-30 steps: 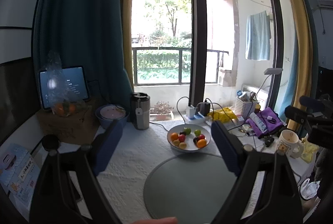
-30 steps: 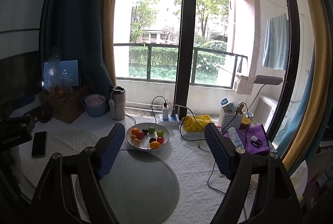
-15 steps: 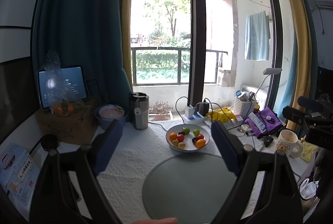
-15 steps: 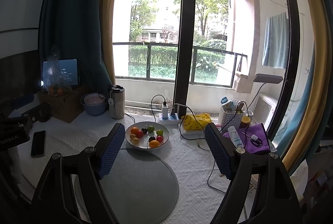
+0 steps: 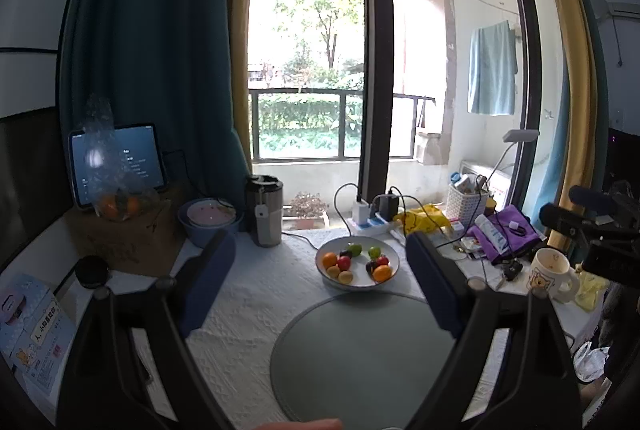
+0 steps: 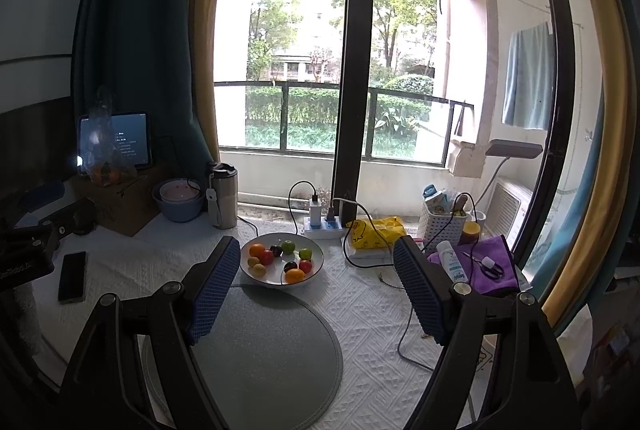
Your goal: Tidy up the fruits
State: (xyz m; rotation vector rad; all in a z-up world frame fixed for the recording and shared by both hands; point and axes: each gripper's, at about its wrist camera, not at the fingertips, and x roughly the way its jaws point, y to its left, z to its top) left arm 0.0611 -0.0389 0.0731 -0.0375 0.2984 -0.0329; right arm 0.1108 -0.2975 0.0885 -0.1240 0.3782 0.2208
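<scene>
Both grippers held above the table, fruit in the plate

The fruits (image 6: 282, 260) lie together in the white plate (image 6: 316, 268), beside a bare round mat (image 6: 272, 350). Left hand-held gripper (image 5: 320, 282) and right hand-held gripper (image 6: 316, 290) hang spread and empty; sorting may be pending or finished.

The left gripper (image 5: 320, 270) hangs above the table, its blue-padded fingers (image 5: 208, 282) spread wide, holding nothing; the right gripper (image 6: 316, 282) likewise hangs with jaws wide apart.
</scene>
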